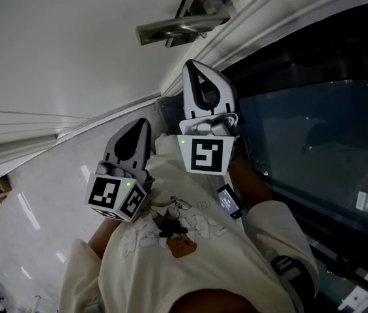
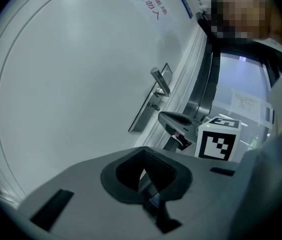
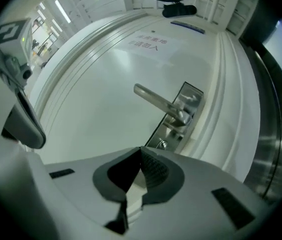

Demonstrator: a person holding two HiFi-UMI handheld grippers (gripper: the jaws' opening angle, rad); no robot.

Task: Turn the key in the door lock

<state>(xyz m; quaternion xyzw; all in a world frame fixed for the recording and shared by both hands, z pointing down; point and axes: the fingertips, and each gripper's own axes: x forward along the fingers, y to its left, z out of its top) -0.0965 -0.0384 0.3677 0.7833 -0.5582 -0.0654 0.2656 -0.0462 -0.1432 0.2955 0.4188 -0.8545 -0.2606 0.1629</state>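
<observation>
The white door (image 1: 53,51) carries a silver lever handle (image 1: 177,28) on a long lock plate (image 3: 178,116). Low on that plate sits the keyhole (image 3: 161,144), with a small stub (image 2: 154,106) sticking out of it; I cannot tell whether that stub is the key. My right gripper (image 3: 140,148) points at the plate just short of the keyhole, jaws shut and empty. In the head view the right gripper (image 1: 195,67) is raised below the handle. My left gripper (image 1: 141,124) hangs lower and to the left, away from the lock, its jaws (image 2: 143,149) shut with nothing in them.
A dark glass panel (image 1: 320,142) in a metal frame (image 3: 275,134) stands right of the door. A printed sign (image 3: 148,41) is stuck on the door above the handle. The person's pale shirt (image 1: 190,253) fills the bottom of the head view.
</observation>
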